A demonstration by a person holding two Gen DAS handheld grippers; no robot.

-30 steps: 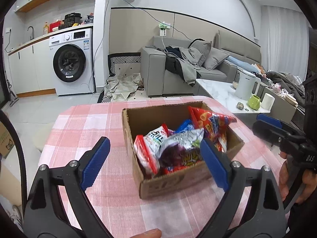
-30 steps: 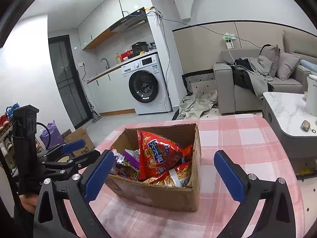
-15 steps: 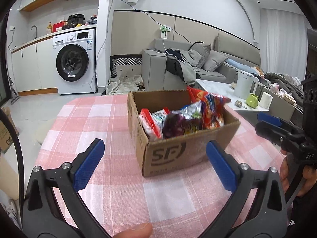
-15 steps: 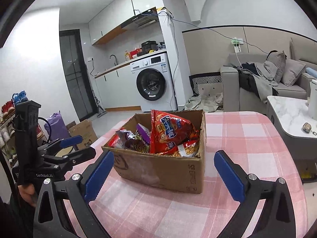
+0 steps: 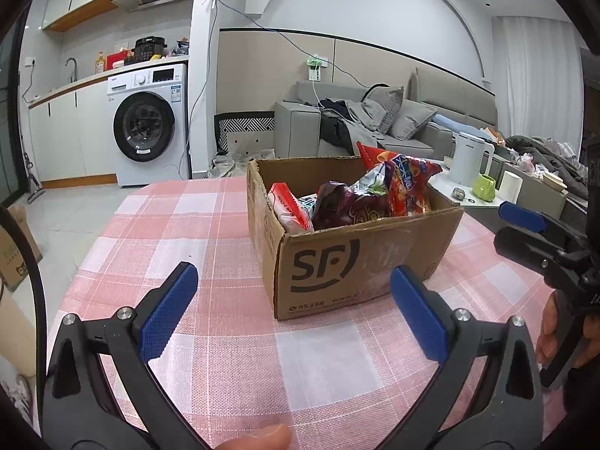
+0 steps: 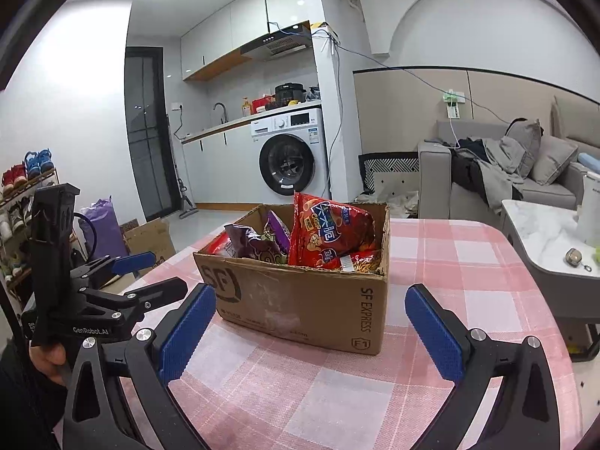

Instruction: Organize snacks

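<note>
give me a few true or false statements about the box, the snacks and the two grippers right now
1. The cardboard box sits on a pink checked tablecloth. True.
2. The left gripper is shut on a snack bag. False: it is open and empty, short of the box.
3. A red snack bag sticks up above the box rim. True.
4. The box is empty. False: several snack bags are inside, including a purple bag.
5. The right gripper is open and holds nothing. True.
6. The box lies tipped on its side. False: it stands upright, open at the top.
</note>
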